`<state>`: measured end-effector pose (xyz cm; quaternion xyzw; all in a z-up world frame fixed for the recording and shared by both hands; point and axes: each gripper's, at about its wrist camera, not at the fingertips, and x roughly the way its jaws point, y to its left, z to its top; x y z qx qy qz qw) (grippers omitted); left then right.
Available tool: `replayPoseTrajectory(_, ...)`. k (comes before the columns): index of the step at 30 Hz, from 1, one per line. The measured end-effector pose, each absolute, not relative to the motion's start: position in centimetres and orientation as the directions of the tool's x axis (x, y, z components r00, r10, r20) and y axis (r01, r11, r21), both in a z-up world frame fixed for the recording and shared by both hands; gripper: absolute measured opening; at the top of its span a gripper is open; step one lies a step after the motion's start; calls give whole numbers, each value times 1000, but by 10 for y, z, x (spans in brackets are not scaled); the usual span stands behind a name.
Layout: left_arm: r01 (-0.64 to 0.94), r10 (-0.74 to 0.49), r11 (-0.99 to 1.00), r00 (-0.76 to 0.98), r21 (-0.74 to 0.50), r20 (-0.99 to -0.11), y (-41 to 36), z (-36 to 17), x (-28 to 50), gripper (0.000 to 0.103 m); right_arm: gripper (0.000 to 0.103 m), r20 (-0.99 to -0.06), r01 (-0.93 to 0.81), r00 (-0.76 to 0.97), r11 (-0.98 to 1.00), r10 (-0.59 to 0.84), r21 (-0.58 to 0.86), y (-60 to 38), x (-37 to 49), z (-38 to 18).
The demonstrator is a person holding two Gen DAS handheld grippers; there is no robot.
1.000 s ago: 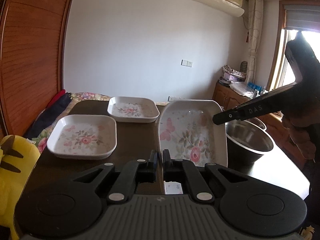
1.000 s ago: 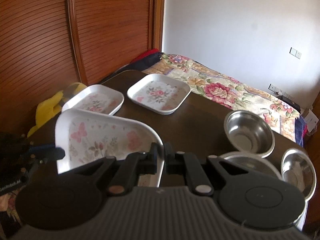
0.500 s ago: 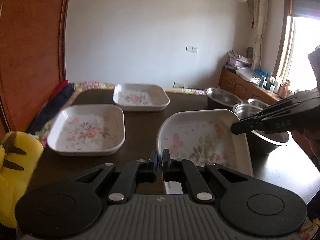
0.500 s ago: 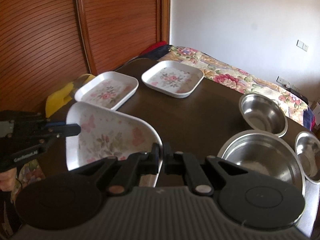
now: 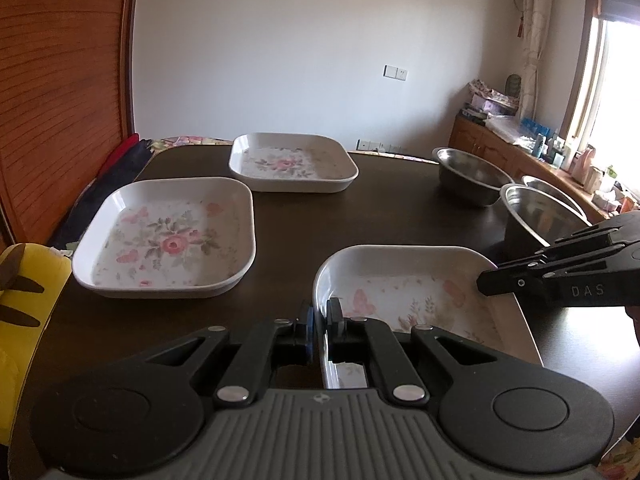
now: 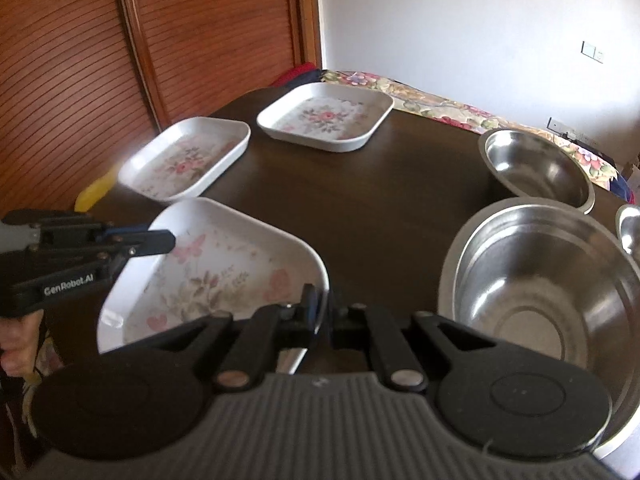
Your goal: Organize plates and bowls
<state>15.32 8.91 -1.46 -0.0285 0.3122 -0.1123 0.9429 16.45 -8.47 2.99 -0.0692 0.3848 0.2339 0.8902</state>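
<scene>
- Dark brown bench [image 5: 392,200] fills the room's foreground, with a white wall behind it, a slatted wooden door at 9 o'clock and a bright window at 3 o'clock in the left wrist view.
- Three white floral plates are on view. Two rest flat on the bench: the near plate [image 5: 168,240] at 10 o'clock and the far plate [image 5: 294,162] at 12 o'clock, close together but apart.
- One more, the held plate [image 5: 404,288], sits nearest the cameras, gripped at two opposite rims; whether its base touches the bench I cannot tell.
- Left gripper [image 5: 318,314] has its fingers [image 5: 335,312] closed together on the held plate's left rim, one finger inside the wall and one outside.
- Right gripper [image 6: 322,304] likewise pinches the plate's right rim, its fingers [image 6: 308,302] clamped on the white edge; from the left wrist view it enters at 3 o'clock.
- Three steel bowls stand on the bench at 2 to 3 o'clock of the held plate: the large bowl [image 6: 548,292] just beside the plate, the medium bowl [image 6: 540,168] behind it, and a small bowl [image 6: 630,232] cut off by the frame edge.
- One bed with a floral cover [image 6: 440,104] lies beyond the bench's far edge.
- One yellow object [image 5: 20,288] shows at 8 o'clock, beside the bench.
</scene>
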Motion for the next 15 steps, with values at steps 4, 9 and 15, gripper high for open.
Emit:
replayPoseTrajectory(4, 193, -226, 974, 777, -119, -588, 89, -17, 157, 37, 8, -719, -464, 601, 885, 349, 41, -83, 165, 26)
replayPoseTrajectory(9, 193, -217, 976, 778, -106, -590, 87, -20, 158, 37, 8, -718, -455, 607, 890, 341, 38, -82, 167, 22)
replayPoseTrajectory(15, 189, -213, 977, 780, -103, -588, 87, -23, 159, 37, 9, -714, -445, 619, 895, 326, 23, -81, 167, 15)
